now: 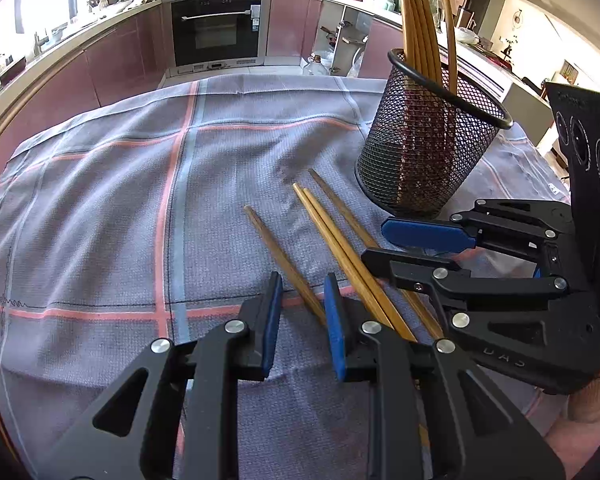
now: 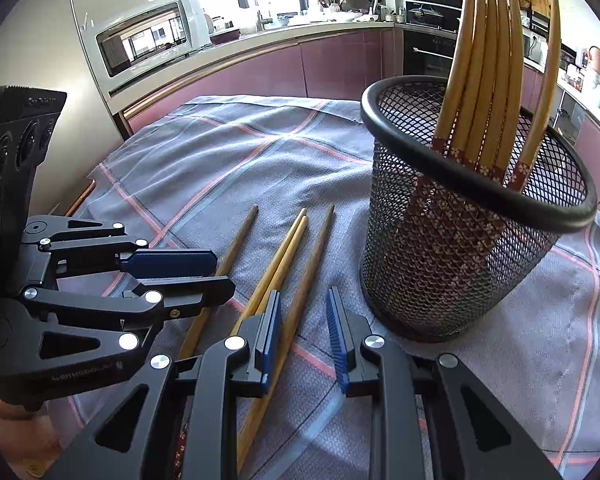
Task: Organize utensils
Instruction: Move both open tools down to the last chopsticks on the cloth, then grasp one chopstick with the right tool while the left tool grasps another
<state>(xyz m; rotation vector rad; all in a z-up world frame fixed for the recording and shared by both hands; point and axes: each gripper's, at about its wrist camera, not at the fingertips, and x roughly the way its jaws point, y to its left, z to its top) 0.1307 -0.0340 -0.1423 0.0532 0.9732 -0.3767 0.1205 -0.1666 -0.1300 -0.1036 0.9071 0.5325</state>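
Chopsticks (image 1: 332, 240) lay loose on the checked cloth (image 1: 100, 200), four of them, plain bamboo with tapered tips pointing away from both claws. The leftmost stick (image 1: 284, 264) ran between the pads of the left claw (image 1: 300, 316), which stood a little apart, gripping nothing. To its right a touching pair and a single stick passed under the right claw (image 1: 384, 248), whose pads were likewise slightly parted and bare. Right of both claws, beyond the sticks, stood the black mesh cup (image 1: 428, 152), upright, with more chopsticks (image 1: 416, 20) leaning inside.

The right wrist view showed what the left did not: the red flowered bands (image 2: 460, 156) on the butt ends of the sticks in the cup, and a microwave (image 2: 148, 36) behind the left claw (image 2: 216, 268). The left wrist view alone showed the oven (image 1: 216, 28) square on.
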